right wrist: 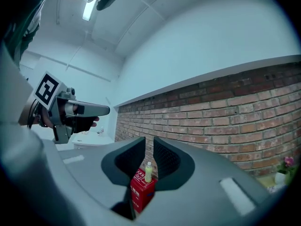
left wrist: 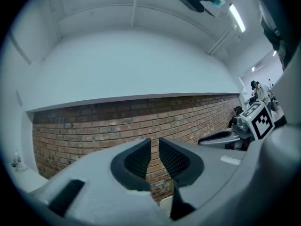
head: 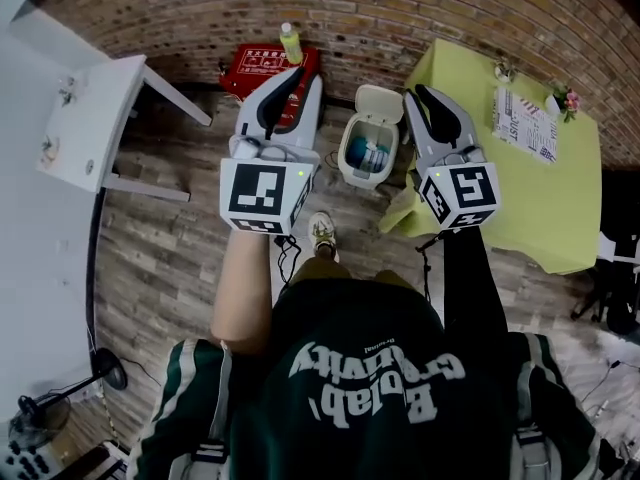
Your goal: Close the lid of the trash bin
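Note:
The white trash bin (head: 368, 153) stands on the wooden floor by the brick wall, its lid (head: 378, 99) tipped up at the back and blue items showing inside. In the head view my left gripper (head: 294, 72) reaches out to the bin's left and my right gripper (head: 414, 92) to its right, both apart from it. In the left gripper view the left gripper (left wrist: 154, 142) has a narrow gap between its jaws, with only the wall behind. The right gripper (right wrist: 149, 142) looks the same in its own view, nothing between the pads.
A red box (head: 262, 66) with a green bottle (head: 290, 43) on top sits left of the bin against the wall. A yellow-green table (head: 520, 188) stands close on the right, a white table (head: 85, 128) on the left. My shoe (head: 322, 233) is just before the bin.

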{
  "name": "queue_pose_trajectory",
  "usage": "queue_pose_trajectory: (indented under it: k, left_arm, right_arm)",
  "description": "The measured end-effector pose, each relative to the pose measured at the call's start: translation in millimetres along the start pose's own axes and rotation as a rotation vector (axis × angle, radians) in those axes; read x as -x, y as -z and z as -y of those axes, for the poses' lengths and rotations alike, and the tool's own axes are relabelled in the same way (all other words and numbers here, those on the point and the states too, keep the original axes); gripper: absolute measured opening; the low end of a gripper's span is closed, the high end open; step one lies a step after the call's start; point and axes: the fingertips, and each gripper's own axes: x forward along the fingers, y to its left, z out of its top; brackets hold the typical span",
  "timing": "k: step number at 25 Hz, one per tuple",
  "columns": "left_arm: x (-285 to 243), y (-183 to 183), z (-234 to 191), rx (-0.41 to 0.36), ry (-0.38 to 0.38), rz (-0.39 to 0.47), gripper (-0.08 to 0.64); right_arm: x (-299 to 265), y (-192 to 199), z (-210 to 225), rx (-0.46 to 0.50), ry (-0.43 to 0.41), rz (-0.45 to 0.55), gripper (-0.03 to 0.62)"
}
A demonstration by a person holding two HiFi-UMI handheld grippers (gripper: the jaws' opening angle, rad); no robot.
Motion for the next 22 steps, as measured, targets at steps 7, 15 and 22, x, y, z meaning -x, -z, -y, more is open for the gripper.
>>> queue_pose_trajectory:
  k: [7, 15, 22]
  left_arm:
    - [-42.5, 15.3, -52.2, -0.017, 0.053, -0.007, 0.100]
    - [-81.2, 32.5, -88.8, 0.016, 0.116, 0.001, 0.100]
    - [-109.3, 46.5, -109.2, 0.032, 0.168, 0.002, 0.098]
  right_arm:
    - [-63.3, 6.4, 3.5, -0.012, 0.032, -0.023, 0.066]
    - [-109.4, 15.5, 13.5, -0.001, 0.096, -0.066, 0.097]
    - [-136.5, 23.6, 22.5, 0.003, 0.147, -0.089, 0.107]
